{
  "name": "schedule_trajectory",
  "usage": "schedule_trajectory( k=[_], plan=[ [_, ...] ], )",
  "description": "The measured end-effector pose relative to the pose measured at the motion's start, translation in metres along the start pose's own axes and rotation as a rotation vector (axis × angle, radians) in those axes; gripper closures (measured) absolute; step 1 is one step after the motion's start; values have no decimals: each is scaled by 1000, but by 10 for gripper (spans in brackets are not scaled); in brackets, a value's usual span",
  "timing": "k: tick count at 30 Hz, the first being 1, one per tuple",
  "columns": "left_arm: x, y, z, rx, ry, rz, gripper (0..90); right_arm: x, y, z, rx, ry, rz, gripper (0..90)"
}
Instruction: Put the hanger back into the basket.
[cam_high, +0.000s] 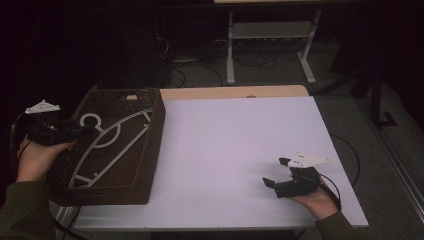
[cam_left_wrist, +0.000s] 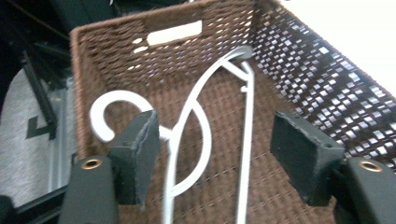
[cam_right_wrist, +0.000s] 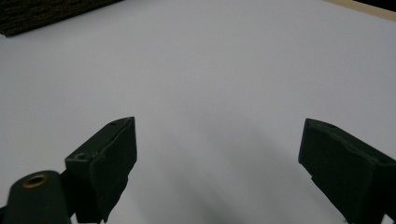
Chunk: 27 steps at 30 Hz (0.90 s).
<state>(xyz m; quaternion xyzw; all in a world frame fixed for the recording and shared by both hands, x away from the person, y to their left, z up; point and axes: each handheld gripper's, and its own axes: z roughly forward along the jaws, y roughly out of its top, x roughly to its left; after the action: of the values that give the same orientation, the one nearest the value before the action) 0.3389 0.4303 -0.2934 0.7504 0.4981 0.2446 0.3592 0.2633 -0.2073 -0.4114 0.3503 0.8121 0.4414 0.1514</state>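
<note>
A brown woven basket (cam_high: 152, 145) stands on the left part of the white table (cam_high: 235, 135). A white wire hanger (cam_high: 107, 142) lies inside it, hook toward the far left corner. My left gripper (cam_high: 90, 131) hovers over the basket's left rim, held by a hand. In the left gripper view its jaws (cam_left_wrist: 215, 135) stand apart above the hanger (cam_left_wrist: 201, 107), whose neck runs just beside the left pad (cam_left_wrist: 140, 158) without being pinched. My right gripper (cam_high: 276, 171) rests near the table's front right, open. Nothing but bare table (cam_right_wrist: 210, 70) lies between its jaws (cam_right_wrist: 219, 140).
The basket has a slot handle (cam_left_wrist: 173, 32) in its far wall. A strip of its side (cam_right_wrist: 42, 14) reaches the top left corner of the right gripper view. Behind the table stand another table's white legs (cam_high: 230, 50) and floor cables (cam_high: 200, 67). A wooden edge (cam_high: 235, 92) borders the far side.
</note>
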Motion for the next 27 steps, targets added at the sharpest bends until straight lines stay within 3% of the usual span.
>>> schedule_trajectory(
  k=[3, 7, 16, 17, 19, 20, 24, 27],
  plan=[
    [-5, 2, 0, -16, 6, -3, 253, -1, 0, 0, 1, -1, 3, 110],
    [-16, 4, 1, -54, -17, -23, 208, -2, 1, -1, -12, -3, -2, 110],
    [-50, 9, 9, -143, -122, -32, 129, -8, 7, -6, -64, -8, 18, 101],
    [-59, 9, 12, -170, -148, -34, 126, -9, 9, -8, -78, -11, 19, 98],
    [-64, 9, 13, -181, -158, -30, 116, -10, 11, -8, -88, -15, 20, 96],
    [-73, 8, 16, -206, -174, -28, 108, -12, 13, -10, -112, -19, 31, 90],
    [-86, 7, 20, -224, -210, -27, 73, -16, 18, -14, -156, -21, 45, 75],
    [-104, 4, 25, -254, -248, -22, 25, -18, 22, -16, -176, -19, 63, 67]
  ],
)
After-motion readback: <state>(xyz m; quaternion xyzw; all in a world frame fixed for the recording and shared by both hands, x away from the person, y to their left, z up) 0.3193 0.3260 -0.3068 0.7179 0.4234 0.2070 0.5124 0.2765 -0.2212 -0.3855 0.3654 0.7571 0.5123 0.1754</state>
